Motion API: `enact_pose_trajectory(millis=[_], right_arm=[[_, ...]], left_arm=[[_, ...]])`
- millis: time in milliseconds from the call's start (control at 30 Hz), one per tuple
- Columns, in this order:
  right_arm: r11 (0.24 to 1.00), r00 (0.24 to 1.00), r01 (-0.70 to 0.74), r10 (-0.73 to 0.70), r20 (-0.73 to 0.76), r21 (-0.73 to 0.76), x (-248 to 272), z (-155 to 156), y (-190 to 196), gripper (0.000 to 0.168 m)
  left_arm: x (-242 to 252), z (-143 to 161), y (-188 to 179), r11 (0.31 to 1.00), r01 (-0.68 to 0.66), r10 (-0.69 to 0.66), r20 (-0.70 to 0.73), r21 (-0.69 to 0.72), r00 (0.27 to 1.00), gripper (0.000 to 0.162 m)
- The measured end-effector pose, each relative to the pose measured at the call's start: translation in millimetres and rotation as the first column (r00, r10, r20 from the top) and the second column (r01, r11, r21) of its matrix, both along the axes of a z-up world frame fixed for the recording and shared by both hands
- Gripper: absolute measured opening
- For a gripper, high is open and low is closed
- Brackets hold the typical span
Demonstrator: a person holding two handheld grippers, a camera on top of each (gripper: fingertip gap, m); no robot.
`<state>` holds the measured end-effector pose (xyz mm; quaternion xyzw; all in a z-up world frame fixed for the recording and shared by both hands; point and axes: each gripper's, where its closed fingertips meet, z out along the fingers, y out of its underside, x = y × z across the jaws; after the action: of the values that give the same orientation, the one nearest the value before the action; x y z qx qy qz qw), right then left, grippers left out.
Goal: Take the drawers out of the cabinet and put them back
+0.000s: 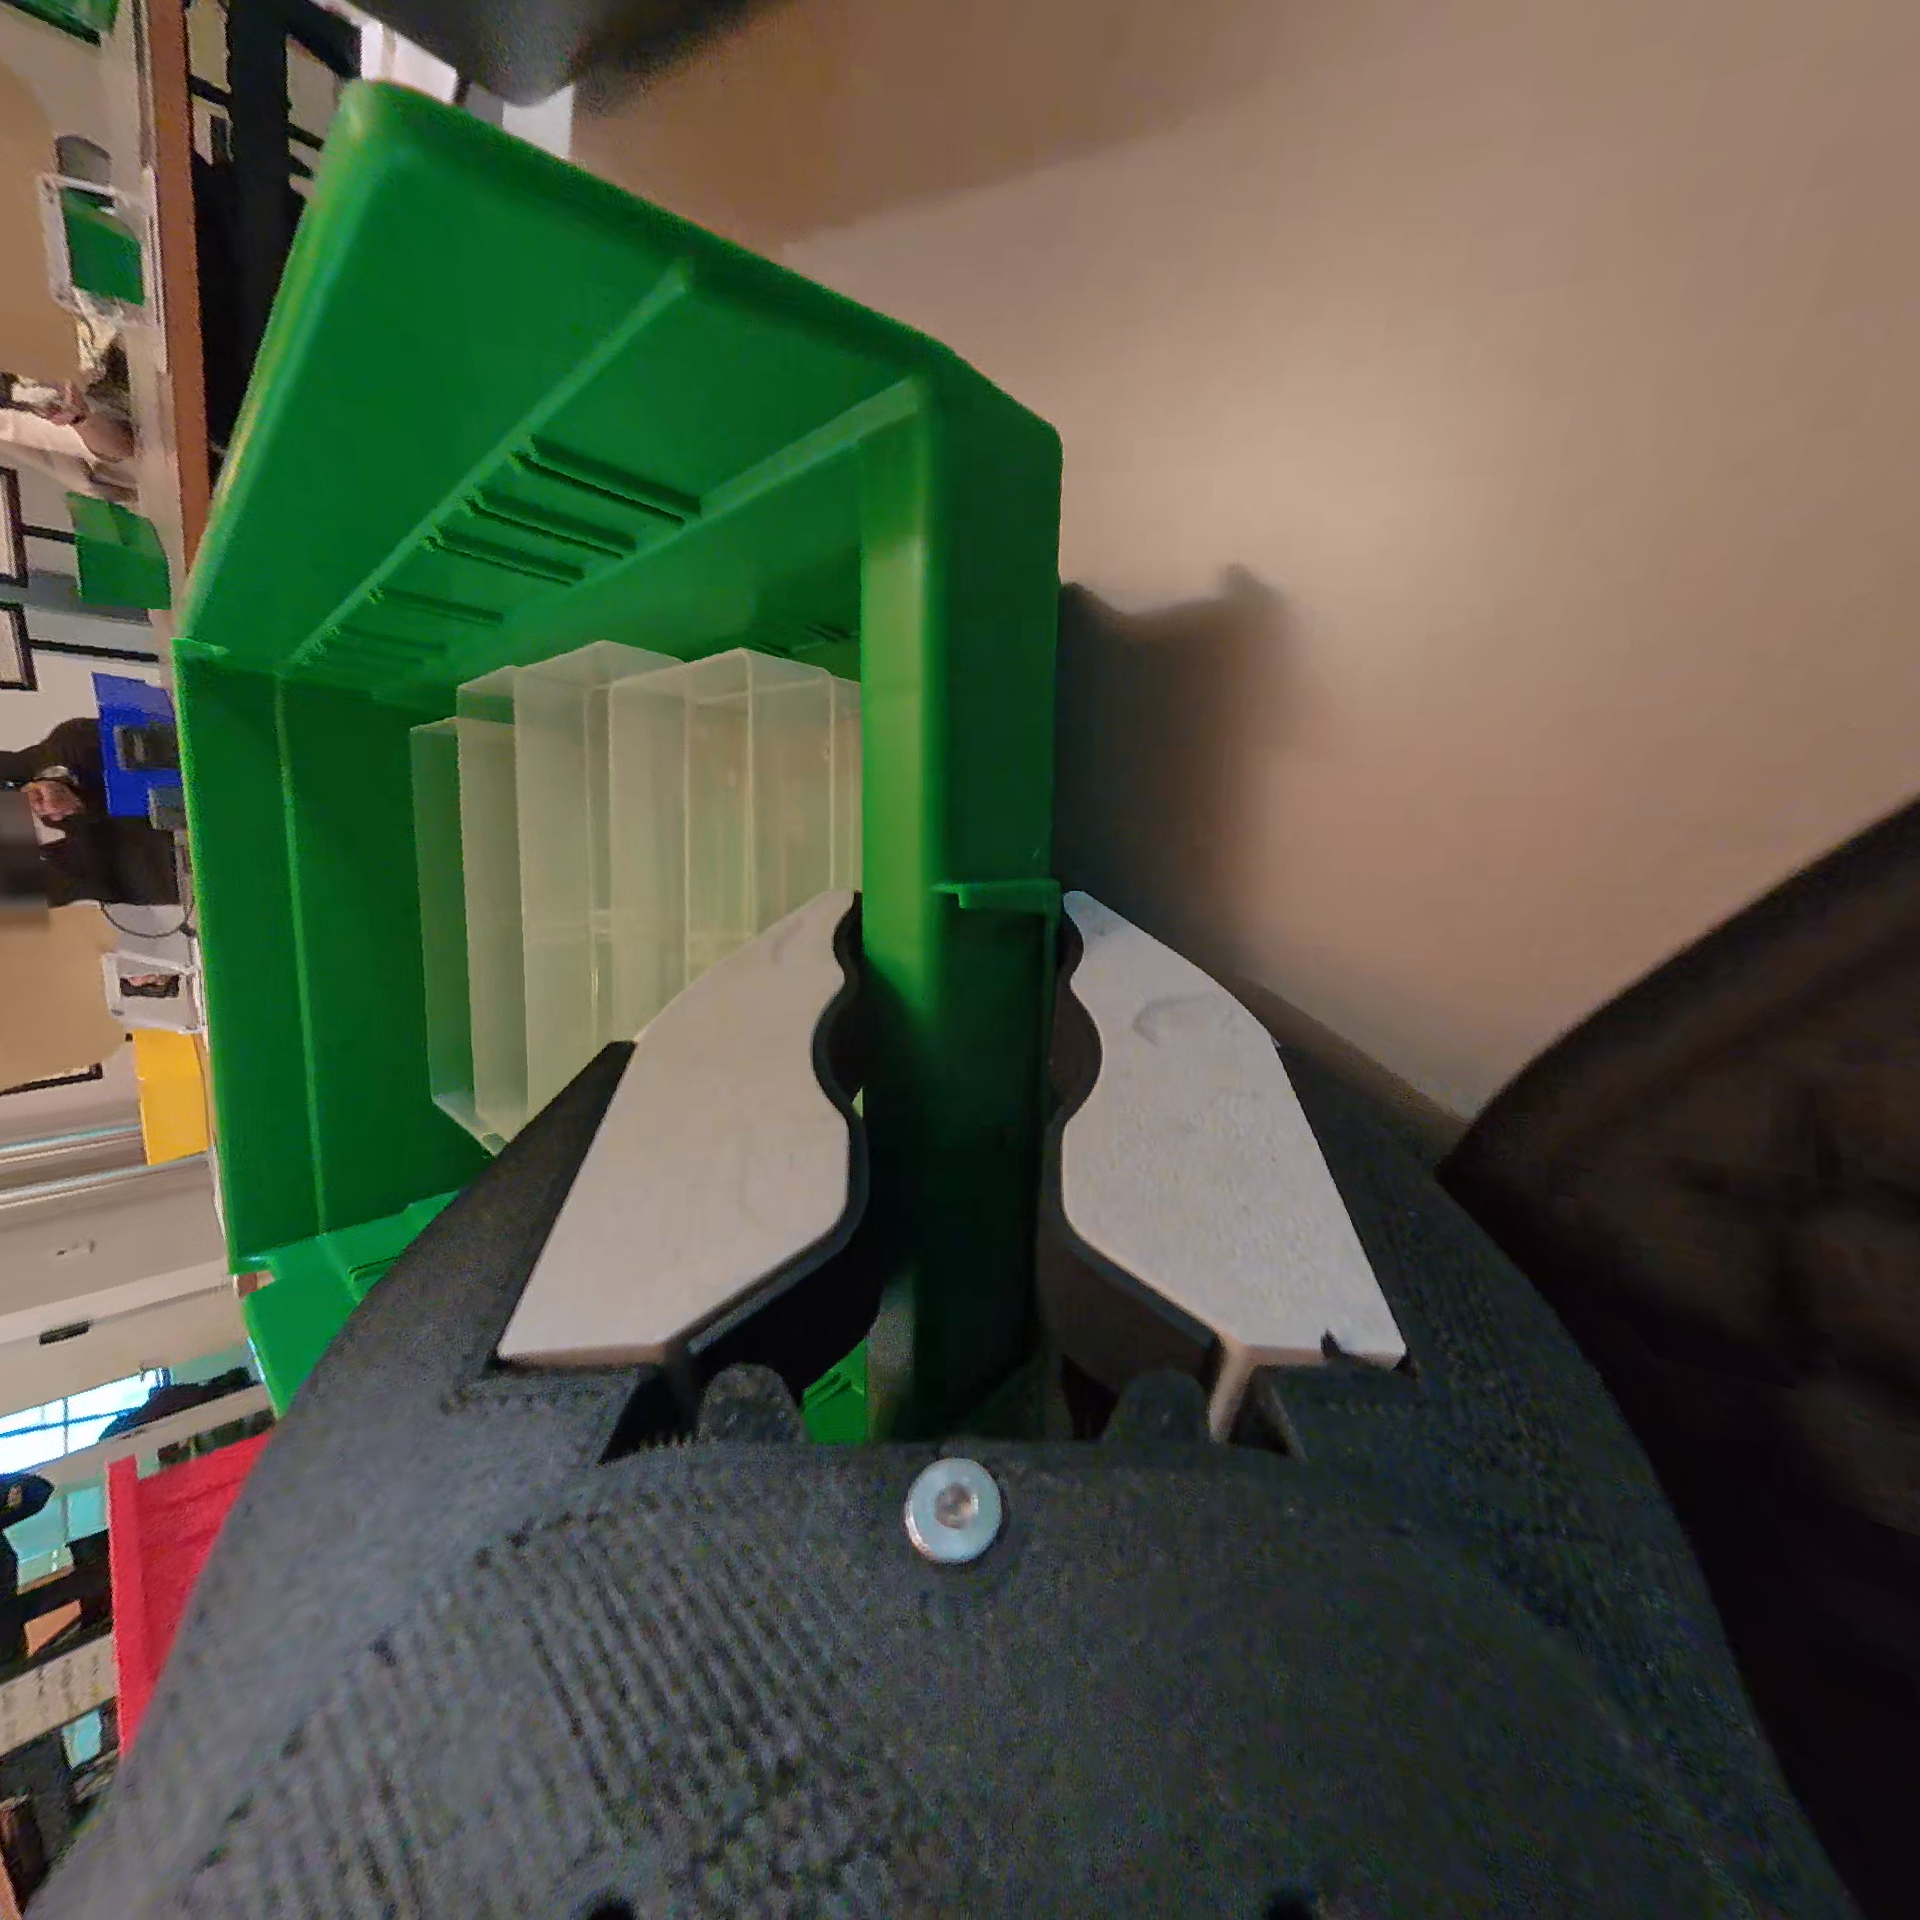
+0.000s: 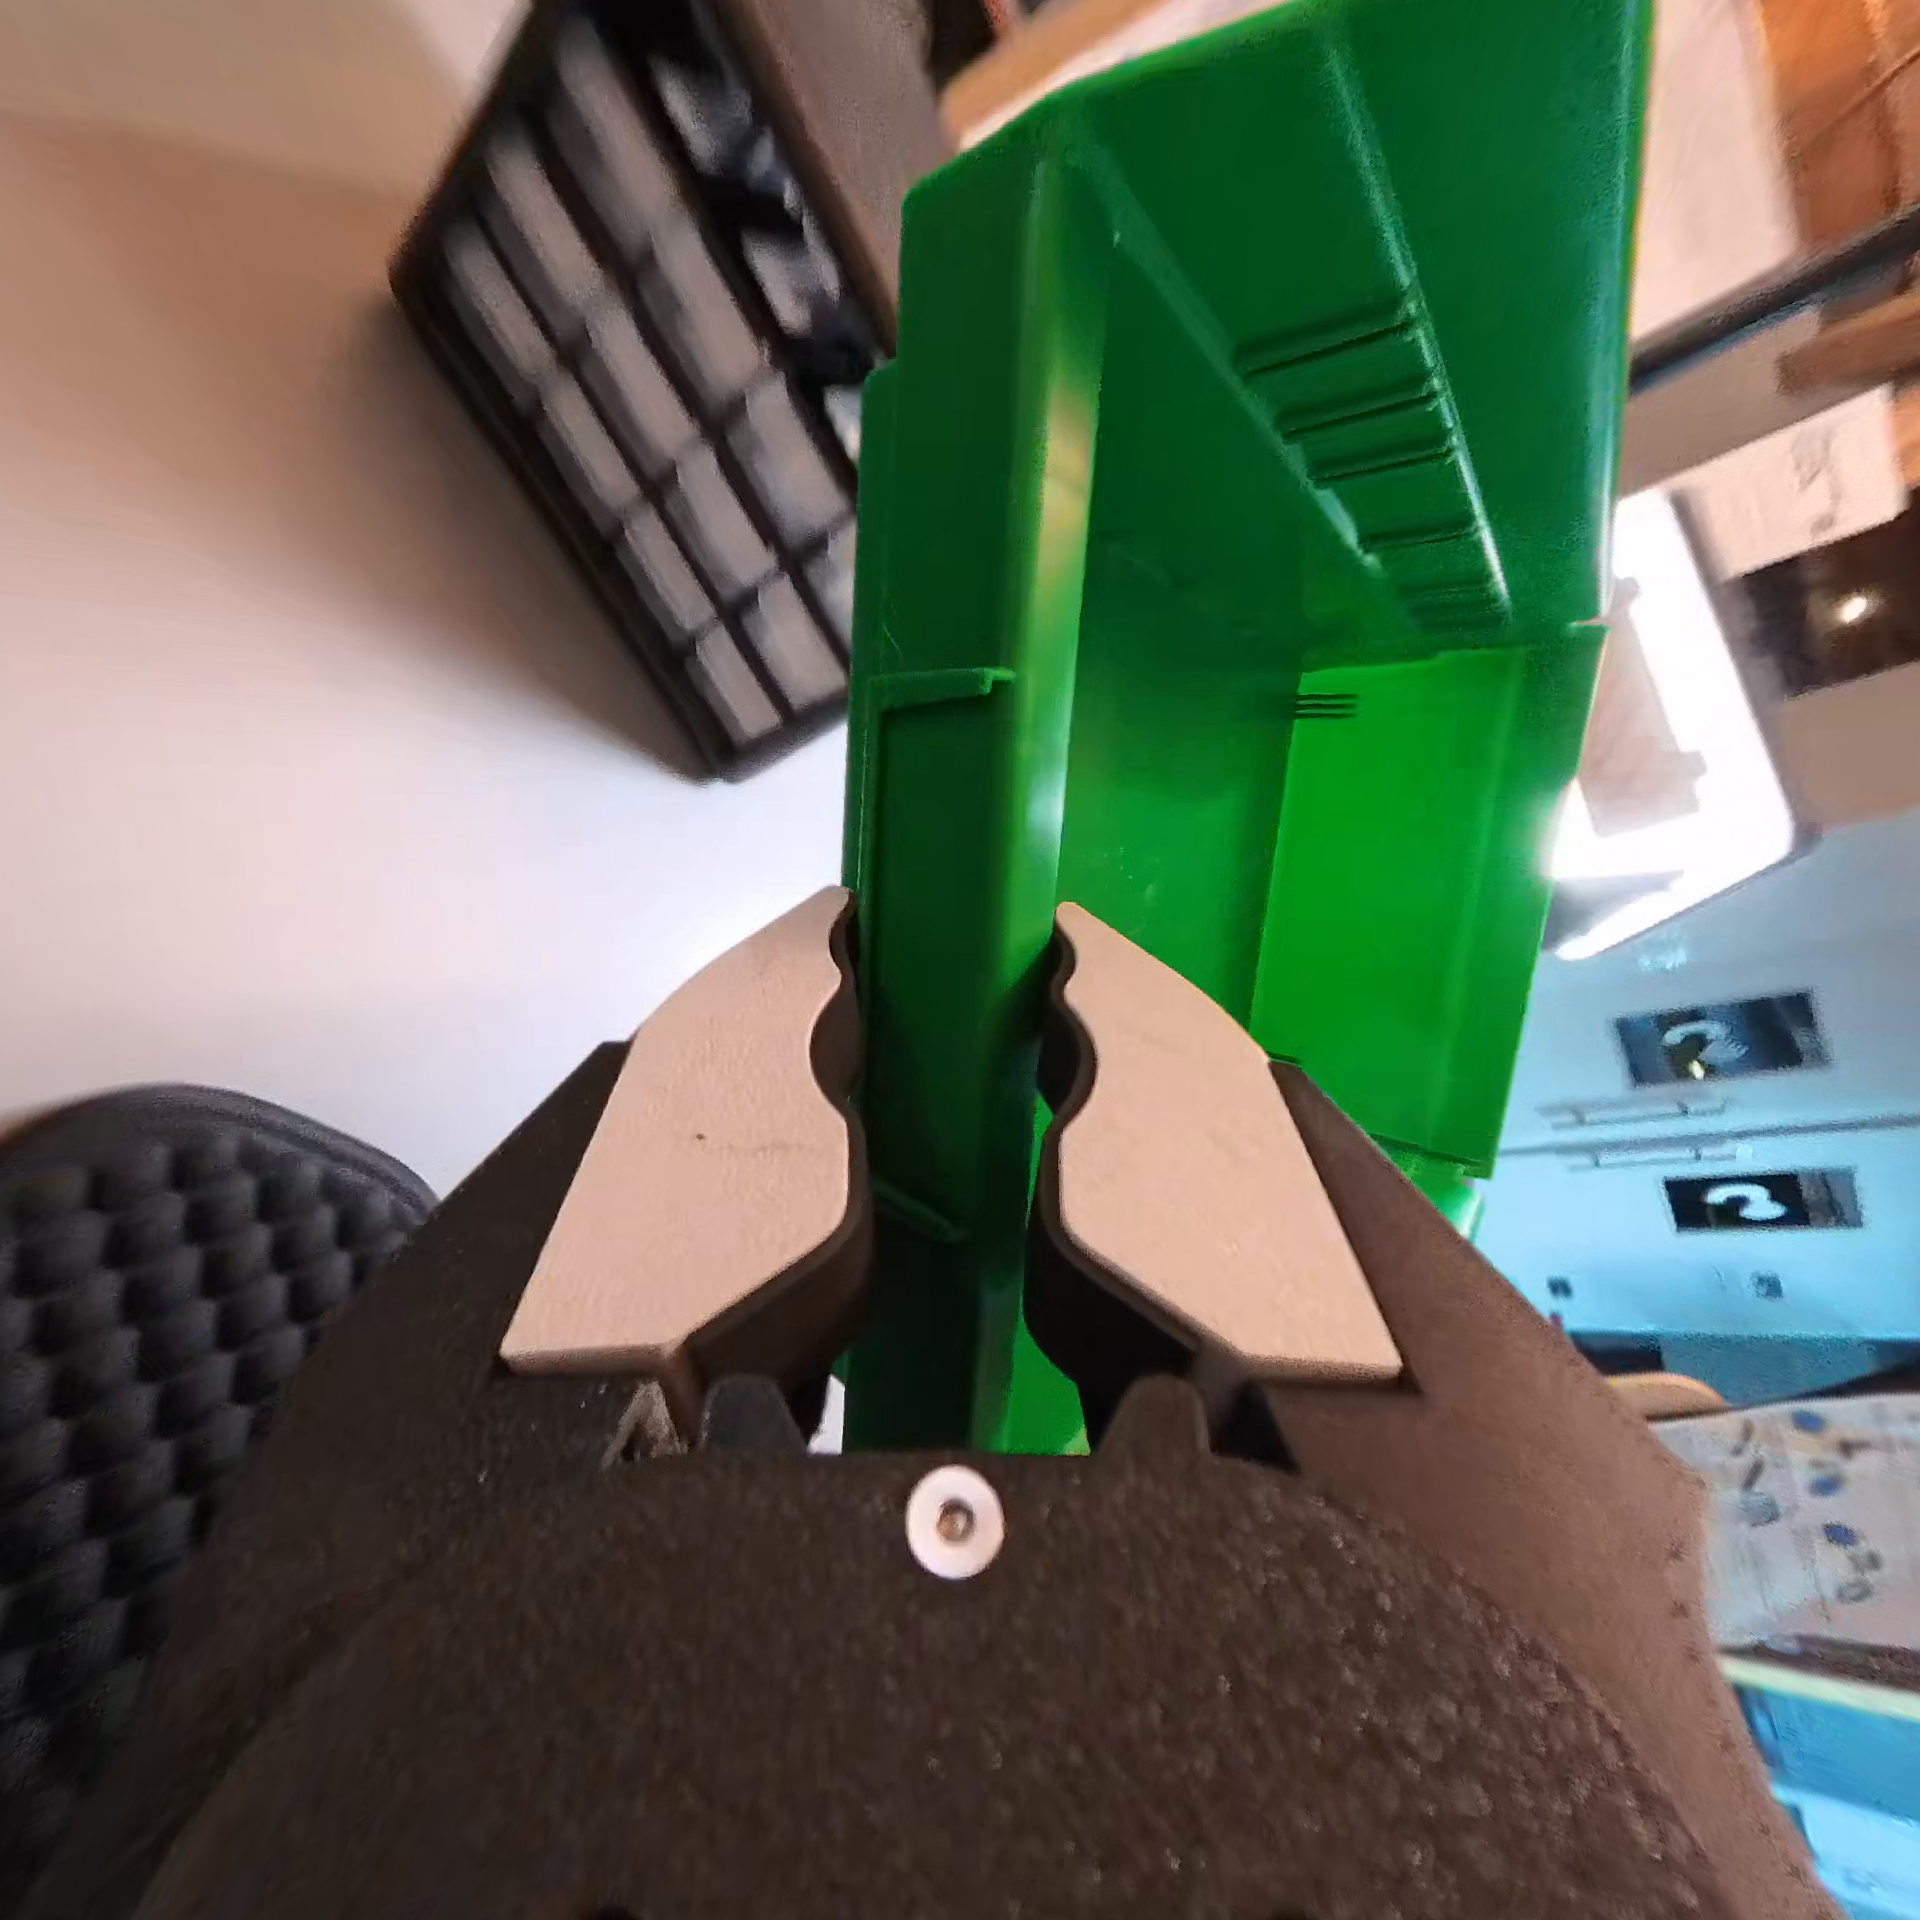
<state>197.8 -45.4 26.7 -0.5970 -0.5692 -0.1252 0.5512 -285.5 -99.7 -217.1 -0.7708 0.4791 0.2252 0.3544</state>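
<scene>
A green plastic drawer (image 1: 520,416) is held up between both grippers, tilted on its side. Clear plastic divider boxes (image 1: 623,852) sit inside it. My left gripper (image 1: 956,914) is shut on one end wall of the drawer, one finger inside and one outside. My right gripper (image 2: 951,920) is shut on a wall of the same green drawer (image 2: 1195,520). A black cabinet (image 2: 623,416) with several small pale drawers stands on the white table (image 2: 312,727), beyond and left of the drawer; it looks blurred.
A black dimpled foam pad (image 2: 135,1351) lies at the lower left of the right wrist view. A dark rounded object (image 1: 1714,1143) lies to the right in the left wrist view. A room with shelves and a person (image 1: 73,810) shows far left.
</scene>
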Motion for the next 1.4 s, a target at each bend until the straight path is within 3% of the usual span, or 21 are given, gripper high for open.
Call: enact_pose_trajectory(millis=[200,333,500,700,833,933,1033,1167,1233,1267,1333,1400], right_arm=[[0.988,0.984,0.075,-0.051,0.170,-0.136,25,-119,92,0.031],[0.983,0.950,0.071,-0.015,0.311,-0.169,38,-191,133,0.032],[0.995,0.919,0.021,0.018,0.394,-0.095,41,-237,173,0.032],[0.988,0.933,0.110,-0.064,0.354,-0.110,42,-237,203,0.034],[0.968,0.964,0.147,-0.095,0.249,-0.201,32,-217,187,0.058],[0.966,0.996,0.050,-0.029,0.084,-0.254,-4,-175,158,0.058],[0.973,0.989,-0.083,0.053,-0.142,-0.216,-47,-113,145,0.054],[0.980,0.852,-0.174,0.099,-0.514,-0.099,-87,-23,158,0.048],[0.987,0.744,-0.154,0.082,-0.663,-0.052,-91,2,176,0.045],[0.989,0.691,-0.139,0.063,-0.720,-0.047,-90,5,186,0.044],[0.992,0.604,-0.116,0.024,-0.797,-0.058,-86,-1,203,0.042],[0.993,0.592,-0.092,-0.005,-0.806,-0.073,-81,-14,211,0.040]], left_arm=[[12,0,21,0.999,0.032,-0.032,0.005,-0.005,0.999,0.032],[15,0,31,0.999,0.045,-0.045,0.009,-0.014,0.999,0.032],[18,-1,48,0.999,0.048,-0.047,0.012,-0.020,0.999,0.032],[15,0,75,0.999,0.042,-0.041,0.009,-0.013,0.999,0.033],[10,1,93,0.999,0.050,-0.050,-0.005,0.014,0.999,0.033],[9,1,103,0.998,0.057,-0.057,-0.005,0.015,0.998,0.033],[9,-1,107,0.998,0.034,-0.033,0.026,-0.043,0.999,0.033],[22,20,105,0.991,0.011,0.024,0.256,-0.137,0.966,0.043],[38,52,108,0.994,0.045,0.012,0.496,-0.104,0.868,0.044],[46,74,112,0.997,0.062,-0.013,0.624,-0.056,0.781,0.044],[55,128,122,0.994,0.046,-0.109,0.831,0.100,0.545,0.043],[50,181,134,0.959,-0.070,-0.236,0.914,0.273,0.329,0.039]])
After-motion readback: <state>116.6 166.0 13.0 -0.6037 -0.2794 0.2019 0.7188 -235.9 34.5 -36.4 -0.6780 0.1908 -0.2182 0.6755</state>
